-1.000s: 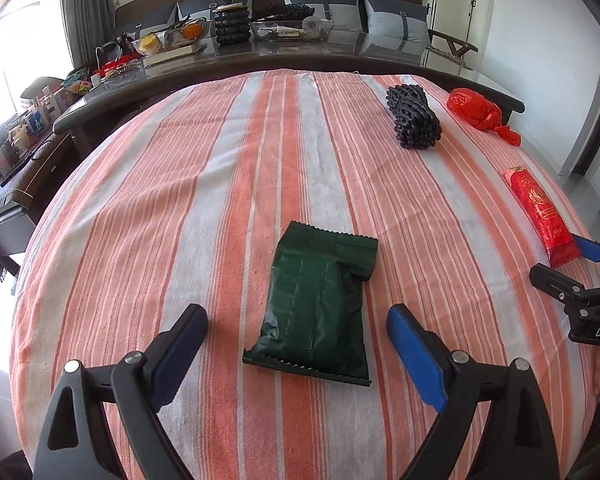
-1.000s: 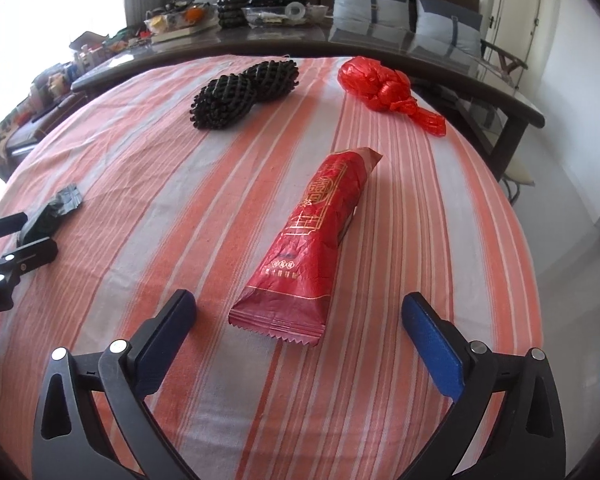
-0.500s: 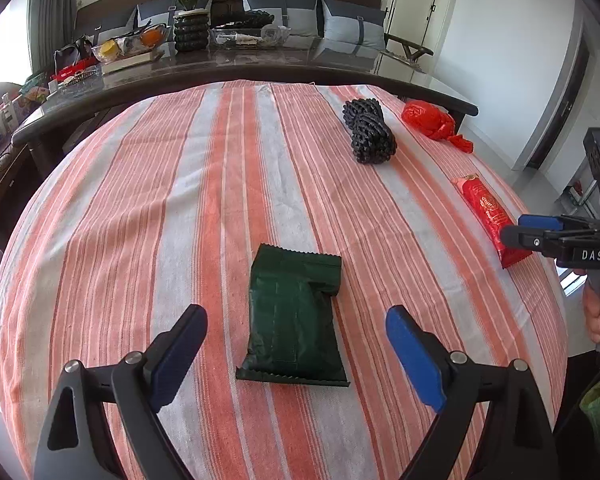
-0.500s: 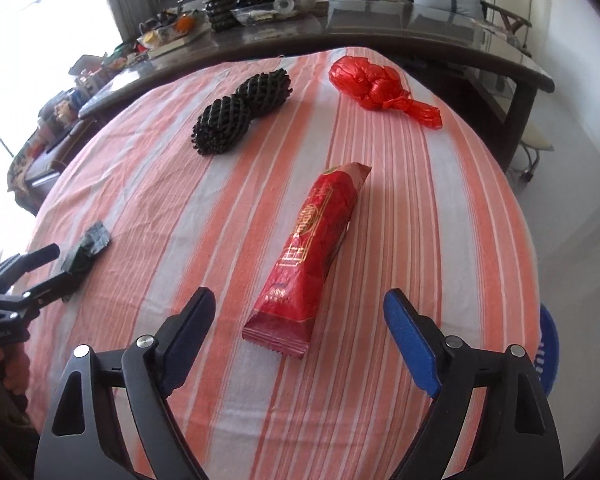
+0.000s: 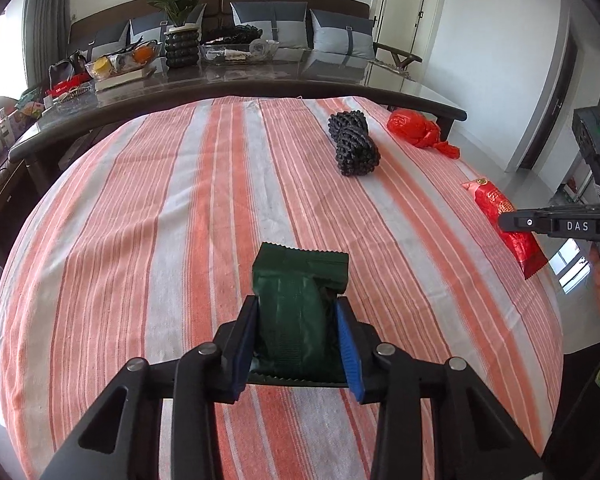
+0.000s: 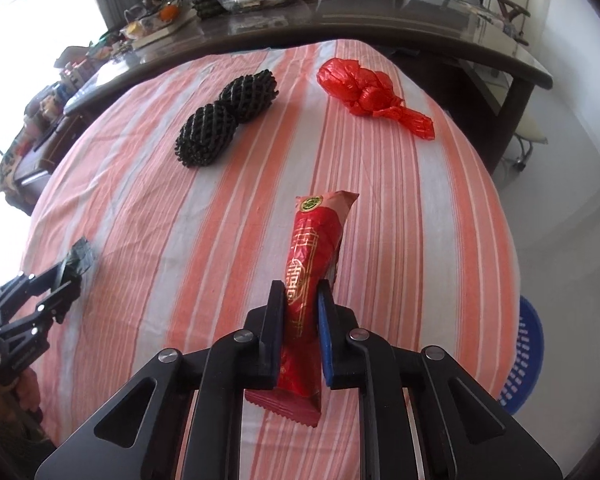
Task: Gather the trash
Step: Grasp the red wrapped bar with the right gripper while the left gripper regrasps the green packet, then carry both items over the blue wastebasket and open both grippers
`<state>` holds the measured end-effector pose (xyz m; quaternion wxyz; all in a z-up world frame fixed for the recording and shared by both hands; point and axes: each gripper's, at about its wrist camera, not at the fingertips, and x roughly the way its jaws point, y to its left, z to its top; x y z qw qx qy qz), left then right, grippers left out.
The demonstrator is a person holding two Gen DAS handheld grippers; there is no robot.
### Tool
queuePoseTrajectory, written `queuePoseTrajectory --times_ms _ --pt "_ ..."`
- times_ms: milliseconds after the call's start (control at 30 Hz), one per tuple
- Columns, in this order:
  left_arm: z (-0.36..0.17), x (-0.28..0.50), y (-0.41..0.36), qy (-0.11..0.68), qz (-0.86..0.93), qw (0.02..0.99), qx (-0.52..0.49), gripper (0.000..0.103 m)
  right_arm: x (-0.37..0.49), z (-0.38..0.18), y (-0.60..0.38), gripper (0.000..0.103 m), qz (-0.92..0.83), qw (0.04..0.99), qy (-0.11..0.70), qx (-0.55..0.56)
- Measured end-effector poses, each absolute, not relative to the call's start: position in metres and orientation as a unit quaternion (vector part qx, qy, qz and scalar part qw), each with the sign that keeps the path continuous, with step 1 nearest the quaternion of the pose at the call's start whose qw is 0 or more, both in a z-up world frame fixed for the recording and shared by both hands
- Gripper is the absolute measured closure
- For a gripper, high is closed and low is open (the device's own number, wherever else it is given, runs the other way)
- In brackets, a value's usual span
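Both grippers have just been closing, each with a wrapper between its fingers; left gripper [image 5: 298, 340] is clamping the green packet [image 5: 296, 304] across its width, near end of the packet sitting deep between the pads, far end sticking out forward of them; right gripper [image 6: 300, 332] is pinching the long red wrapper [image 6: 314, 256] low on its body, most of the length cantilevering out past the pads, tail hanging behind.

Landmark: the black foam netting [image 6: 224, 118] in the middle of the striped surface [image 6: 420, 208]; green packet is lying on the near side of it toward the left hand; red wrapper is near-right of it; crumpled red plastic bag [image 6: 370, 90] is lying just right of the netting, untouched; blue basket [image 6: 524, 352] is sitting off the surface edge, well to the near-right of the netting, likely the drop target.

Risks, as judgement:
- red wrapper is slick film and looks gripped off-centre; the long free end could be swinging and pulling out during a fast carry;
- green packet is buckling under the squeeze; soft contents could be letting it slide out downward once tipped;
- fingers could be catching a fold of the cloth and dragging it, shifting the netting and bag;
- only part of the basket rim is showing; a release too early could be dropping the wrapper on the floor.
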<state>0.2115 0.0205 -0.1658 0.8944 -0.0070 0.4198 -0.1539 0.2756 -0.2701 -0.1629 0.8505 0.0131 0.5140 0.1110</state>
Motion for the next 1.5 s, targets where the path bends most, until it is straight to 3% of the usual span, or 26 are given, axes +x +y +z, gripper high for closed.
queuePoseTrajectory --times_ms 400,900,1500 --pt "-0.159 0.200 -0.007 0.405 -0.177 0.897 -0.010 0.067 0.233 -0.149 -0.287 0.091 0.150 0.856 0.494 0.023" --pt "-0.150 0.191 -0.056 0.391 -0.168 0.904 0.050 0.067 0.218 -0.152 -0.311 0.092 0.157 0.855 0.494 0.032" --pt "-0.146 0.194 -0.094 0.403 -0.207 0.890 0.048 0.068 0.216 -0.154 -0.315 0.092 0.163 0.857 0.488 0.022"
